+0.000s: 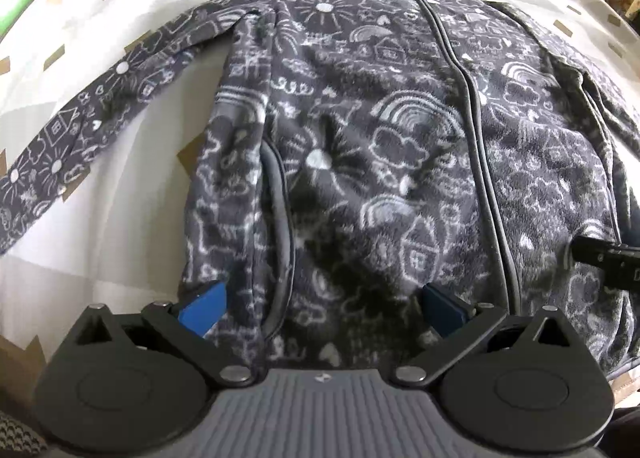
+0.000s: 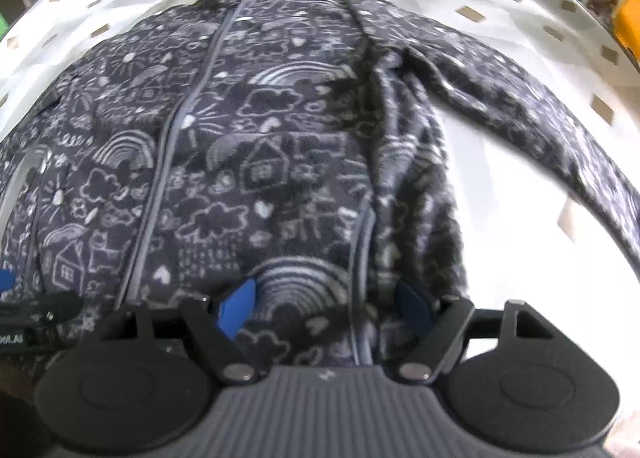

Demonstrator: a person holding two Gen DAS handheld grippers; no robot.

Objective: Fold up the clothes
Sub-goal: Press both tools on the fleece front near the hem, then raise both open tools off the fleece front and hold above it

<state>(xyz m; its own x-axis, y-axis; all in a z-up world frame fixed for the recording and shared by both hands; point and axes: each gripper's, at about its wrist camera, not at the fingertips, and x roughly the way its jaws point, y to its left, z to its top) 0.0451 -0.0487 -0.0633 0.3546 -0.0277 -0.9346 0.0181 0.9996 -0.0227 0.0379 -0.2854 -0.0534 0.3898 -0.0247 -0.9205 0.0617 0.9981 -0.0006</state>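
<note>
Surface: a table [image 1: 100, 242] under a white cloth with small tan diamonds; shelves and boxes at the far edges of the room.

Position of the jacket [image 1: 360, 145]: flat on the cloth, front up, zip closed, collar at the far side, hem nearest the cameras. Left sleeve [image 1: 80, 117] spread out to the side; right sleeve [image 2: 540, 105] likewise spread, with loose creases at the shoulder.

Left tongs [image 1: 322, 308]: released, jaws spread wide over the hem beside the pocket seam, no fabric pinched. Right tongs [image 2: 326, 308]: also released, jaws wide apart above the hem on the other side of the zip, nothing gripped (contact with the pile not clear from either view).

Handling, as a judgement: thick fleece, soft and limp, light, not fragile, not slippery; likely to sag and drag on the cloth if lifted by one point. Recommended hold: a pinch of the hem corner or a sleeve cuff, both layers together, away from the stiffer zip line.
</note>
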